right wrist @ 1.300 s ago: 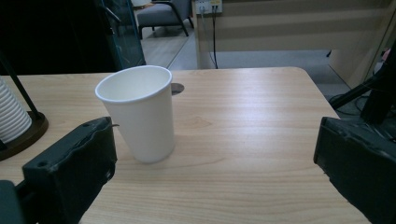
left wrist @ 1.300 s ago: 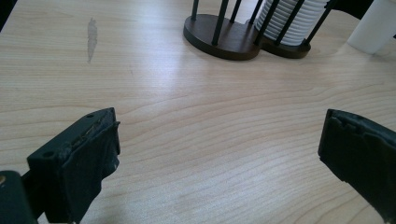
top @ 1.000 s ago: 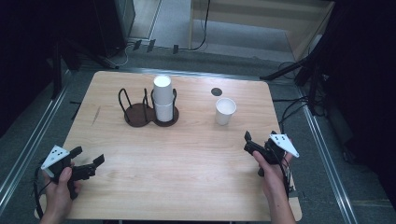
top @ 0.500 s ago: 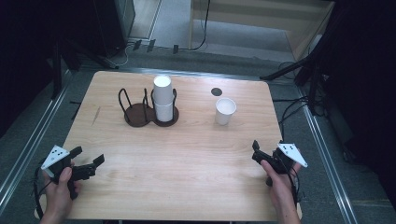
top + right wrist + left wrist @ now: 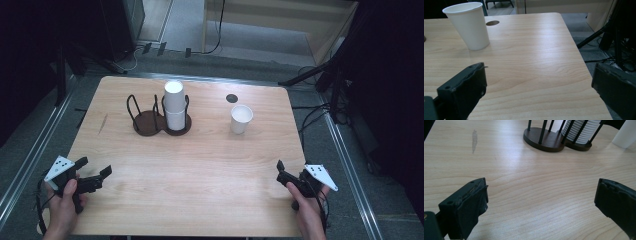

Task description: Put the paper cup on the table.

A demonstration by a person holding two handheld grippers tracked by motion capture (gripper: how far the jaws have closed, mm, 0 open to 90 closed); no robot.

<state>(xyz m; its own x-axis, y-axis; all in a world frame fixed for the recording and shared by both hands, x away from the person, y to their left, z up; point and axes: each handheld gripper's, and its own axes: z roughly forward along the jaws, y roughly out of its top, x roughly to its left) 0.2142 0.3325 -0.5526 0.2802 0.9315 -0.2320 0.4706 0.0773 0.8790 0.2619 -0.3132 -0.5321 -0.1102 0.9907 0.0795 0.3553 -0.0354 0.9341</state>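
Note:
A dark brown two-ring wire cup holder stands at the back left of the wooden table. Its right ring holds a stack of white paper cups; the left ring is empty. A single white paper cup stands upright to the right. My left gripper is open near the front left corner, and in the left gripper view its jaws frame bare wood, with the holder and stack far ahead. My right gripper is open near the front right corner, the single cup far ahead on its left.
A small dark round disc lies in the tabletop behind the single cup. The table's right edge runs close to my right gripper. Cables and stand legs lie on the floor beyond it. A pale scuff marks the wood at left.
My right gripper has drawn back toward the front right corner of the table. The left gripper, the cups and the holder have not moved.

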